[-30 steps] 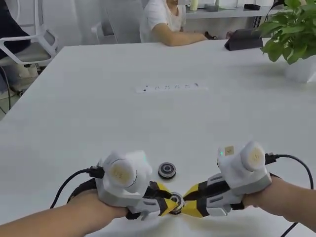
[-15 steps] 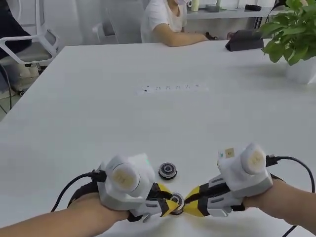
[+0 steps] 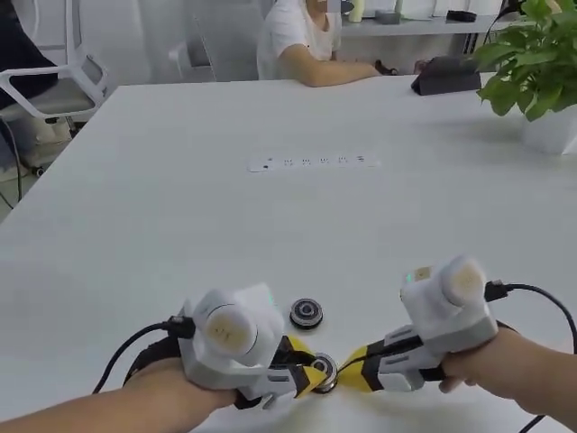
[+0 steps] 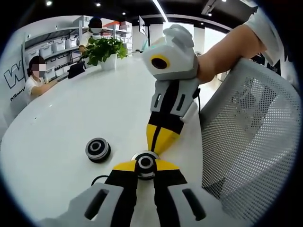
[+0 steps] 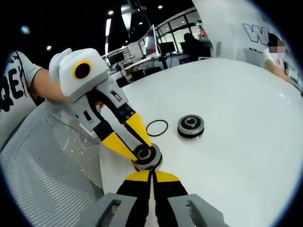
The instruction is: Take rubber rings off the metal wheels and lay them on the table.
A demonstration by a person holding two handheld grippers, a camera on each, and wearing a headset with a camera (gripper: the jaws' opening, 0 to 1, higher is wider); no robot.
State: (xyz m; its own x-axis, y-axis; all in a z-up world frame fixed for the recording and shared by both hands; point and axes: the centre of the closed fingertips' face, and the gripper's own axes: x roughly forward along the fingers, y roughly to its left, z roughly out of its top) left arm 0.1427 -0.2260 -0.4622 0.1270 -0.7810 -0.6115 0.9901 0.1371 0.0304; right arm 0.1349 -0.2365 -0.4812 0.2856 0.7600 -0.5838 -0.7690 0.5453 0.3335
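Observation:
A small metal wheel (image 3: 323,371) with a dark rim is held just above the table's near edge, and my left gripper (image 3: 315,373) is shut on it. In the left gripper view the yellow tips clamp the wheel (image 4: 145,163) on both sides. My right gripper (image 3: 350,379) is shut, its tips pressed against that wheel's rim (image 5: 147,156); I cannot tell whether a ring is pinched. A second wheel (image 3: 306,313) lies flat on the table just beyond. A loose black rubber ring (image 5: 156,127) lies on the table beside the second wheel (image 5: 191,126).
A white power strip (image 3: 306,161) lies mid-table. A potted plant (image 3: 532,54) stands at the far right corner, with a dark pouch (image 3: 446,72) next to it. A person (image 3: 302,45) sits at the far edge. A mesh chair back (image 4: 251,142) is close behind me.
Both grippers stay together at the held wheel. The right gripper has tilted and sunk slightly, and the left has dropped a little toward me.

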